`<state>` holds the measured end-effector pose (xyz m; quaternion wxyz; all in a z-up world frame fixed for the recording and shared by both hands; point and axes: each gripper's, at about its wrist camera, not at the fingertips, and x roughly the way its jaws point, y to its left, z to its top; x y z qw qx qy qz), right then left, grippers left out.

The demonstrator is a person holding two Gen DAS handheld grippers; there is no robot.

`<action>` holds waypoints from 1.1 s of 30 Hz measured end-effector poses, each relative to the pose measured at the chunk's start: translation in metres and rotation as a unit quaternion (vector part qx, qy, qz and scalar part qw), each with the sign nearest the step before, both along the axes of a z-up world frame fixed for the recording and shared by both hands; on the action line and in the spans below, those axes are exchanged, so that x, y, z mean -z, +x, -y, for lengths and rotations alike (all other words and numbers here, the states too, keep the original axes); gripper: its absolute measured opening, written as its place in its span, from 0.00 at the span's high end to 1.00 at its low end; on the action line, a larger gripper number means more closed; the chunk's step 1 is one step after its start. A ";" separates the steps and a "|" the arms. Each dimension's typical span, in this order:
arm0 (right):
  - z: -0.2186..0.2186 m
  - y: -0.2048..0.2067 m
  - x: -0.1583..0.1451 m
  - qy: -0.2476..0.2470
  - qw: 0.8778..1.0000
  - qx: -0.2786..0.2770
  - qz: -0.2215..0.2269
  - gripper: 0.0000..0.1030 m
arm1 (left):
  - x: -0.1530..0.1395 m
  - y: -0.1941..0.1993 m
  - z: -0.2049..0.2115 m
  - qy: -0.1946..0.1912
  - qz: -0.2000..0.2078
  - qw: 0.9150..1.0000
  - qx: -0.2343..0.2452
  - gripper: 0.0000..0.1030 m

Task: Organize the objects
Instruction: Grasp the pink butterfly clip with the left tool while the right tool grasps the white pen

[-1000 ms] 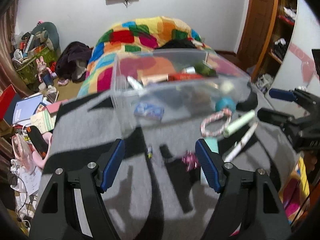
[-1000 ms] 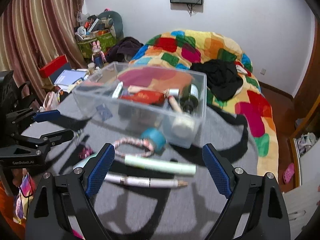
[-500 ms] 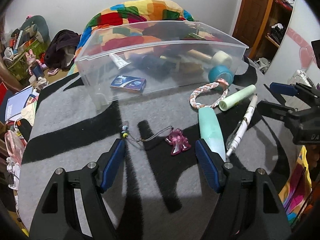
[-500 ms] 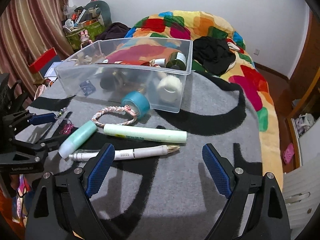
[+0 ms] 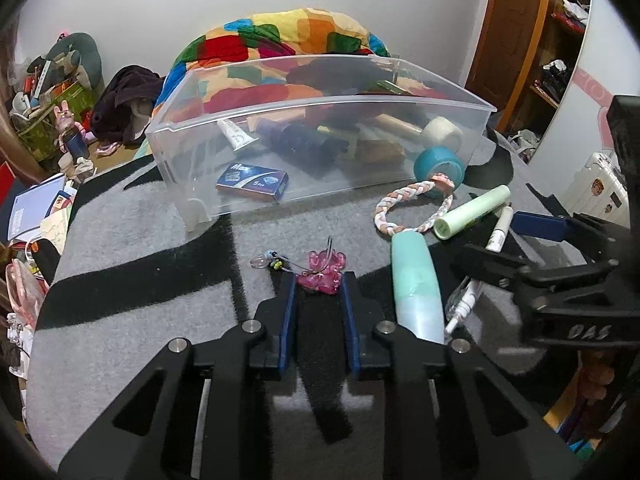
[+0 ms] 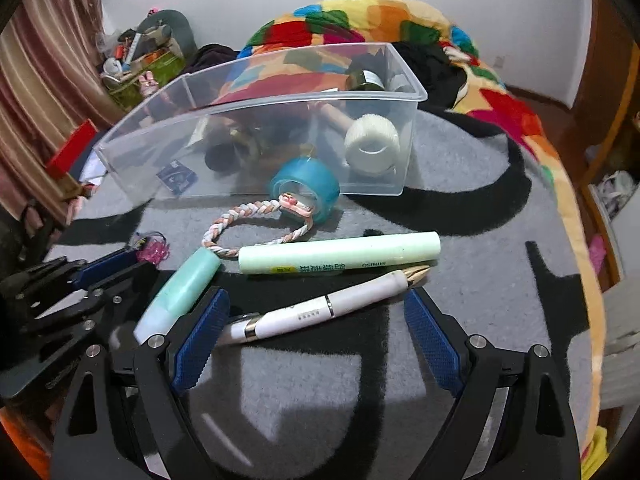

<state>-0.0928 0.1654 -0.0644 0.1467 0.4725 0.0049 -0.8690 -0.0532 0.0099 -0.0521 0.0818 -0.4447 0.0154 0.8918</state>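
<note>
My left gripper [image 5: 318,280] is shut on a pink charm keychain [image 5: 325,270] lying on the grey-and-black blanket; it also shows in the right wrist view [image 6: 152,251]. My right gripper [image 6: 316,312] is open, low over the blanket, its jaws either side of a white pen [image 6: 320,312]. Beyond the pen lie a pale green tube [image 6: 340,258], a teal tube [image 6: 180,290], a braided bracelet [image 6: 256,220] and a blue tape roll [image 6: 306,188]. A clear plastic bin [image 5: 320,100] holding several items stands behind them.
The bin holds a white tape roll [image 6: 372,144], a blue box [image 5: 253,181] and bottles. A colourful quilt [image 5: 288,36] lies behind. Cluttered floor items sit left [image 5: 44,92]; a wooden door and shelves stand right [image 5: 516,32].
My left gripper has moved forward and closed from wide open onto the pink keychain. My right gripper has dropped lower and closer, now straddling the white pen.
</note>
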 end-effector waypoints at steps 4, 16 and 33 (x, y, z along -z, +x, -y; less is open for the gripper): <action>0.002 0.006 0.000 0.024 1.000 -0.002 -0.014 0.30 | 0.000 0.007 -0.004 0.007 -0.003 1.000 0.012 0.79; -0.031 0.022 -0.007 -0.006 0.999 -0.041 -0.005 0.84 | -0.005 0.015 -0.001 0.005 0.005 1.000 0.021 0.79; -0.053 0.024 -0.036 -0.018 0.999 -0.026 -0.044 0.90 | -0.004 -0.001 -0.014 -0.021 -0.003 1.000 0.014 0.77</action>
